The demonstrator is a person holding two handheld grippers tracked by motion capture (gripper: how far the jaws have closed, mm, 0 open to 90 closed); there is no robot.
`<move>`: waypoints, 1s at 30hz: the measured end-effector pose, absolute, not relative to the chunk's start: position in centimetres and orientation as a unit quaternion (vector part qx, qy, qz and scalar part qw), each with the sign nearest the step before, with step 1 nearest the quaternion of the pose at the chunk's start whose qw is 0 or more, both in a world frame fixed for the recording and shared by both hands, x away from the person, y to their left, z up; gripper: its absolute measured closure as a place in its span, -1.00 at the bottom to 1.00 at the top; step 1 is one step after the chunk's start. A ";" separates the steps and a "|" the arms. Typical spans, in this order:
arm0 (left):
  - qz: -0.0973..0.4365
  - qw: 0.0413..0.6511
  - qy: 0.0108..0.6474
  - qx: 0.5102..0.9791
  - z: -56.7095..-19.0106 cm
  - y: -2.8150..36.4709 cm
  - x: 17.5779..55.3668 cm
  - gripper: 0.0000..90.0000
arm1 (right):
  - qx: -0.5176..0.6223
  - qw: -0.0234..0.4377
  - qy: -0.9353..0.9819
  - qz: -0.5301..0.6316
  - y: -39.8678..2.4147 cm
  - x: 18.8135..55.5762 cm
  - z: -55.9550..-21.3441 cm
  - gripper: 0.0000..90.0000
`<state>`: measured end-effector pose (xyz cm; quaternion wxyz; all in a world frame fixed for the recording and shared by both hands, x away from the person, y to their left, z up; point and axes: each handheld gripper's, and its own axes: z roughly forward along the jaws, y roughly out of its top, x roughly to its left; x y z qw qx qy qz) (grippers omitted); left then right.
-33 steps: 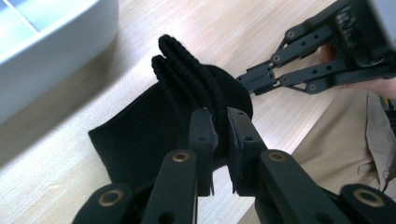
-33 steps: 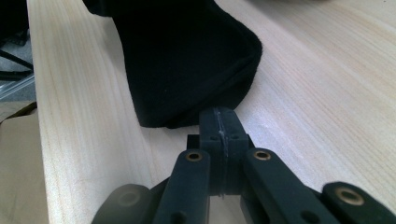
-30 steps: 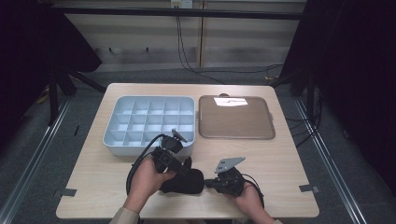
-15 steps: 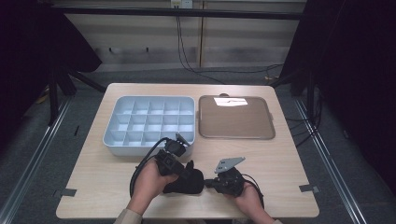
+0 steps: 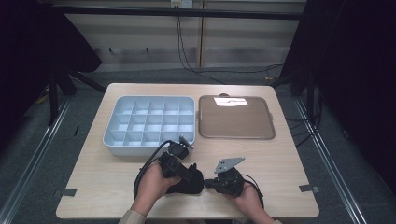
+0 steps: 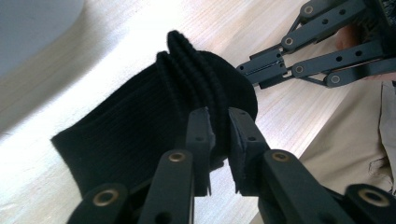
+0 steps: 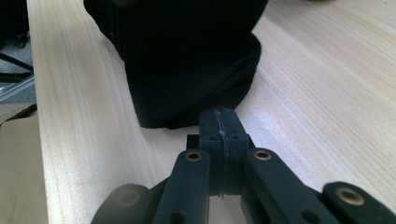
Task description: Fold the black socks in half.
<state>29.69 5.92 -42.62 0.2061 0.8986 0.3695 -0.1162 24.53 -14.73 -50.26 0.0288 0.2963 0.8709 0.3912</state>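
Black ribbed knit sock [image 6: 140, 135] bunches between our left gripper [image 6: 219, 135], whose jaws have just been opening slightly, still pinching it; our right gripper [image 7: 219, 122] is clenched empty beside it.

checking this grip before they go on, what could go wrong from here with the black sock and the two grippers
1. The left gripper pinches only a bunched ridge of the black sock, and its jaws have just been opening, so the fabric may slip free.
2. The right gripper is closed at the sock's edge; whether it has caught any fabric cannot be told, so a pull could come away empty.
3. The sock lies near the table front edge and could be dragged off.
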 end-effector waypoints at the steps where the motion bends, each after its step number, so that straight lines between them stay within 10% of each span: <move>1: -0.117 0.207 0.369 0.898 -42.6 5.9 29.7 0.67 | 0.298 0.027 0.870 0.391 -14.7 24.5 -50.3 0.99; 14: -0.092 0.215 0.392 0.890 -41.6 7.6 29.7 0.08 | 0.298 0.028 0.870 0.393 -14.7 24.5 -50.3 0.99; 30: -0.071 0.205 0.422 0.880 -42.1 10.2 29.8 0.03 | 0.298 0.028 0.870 0.392 -14.7 24.5 -50.3 0.99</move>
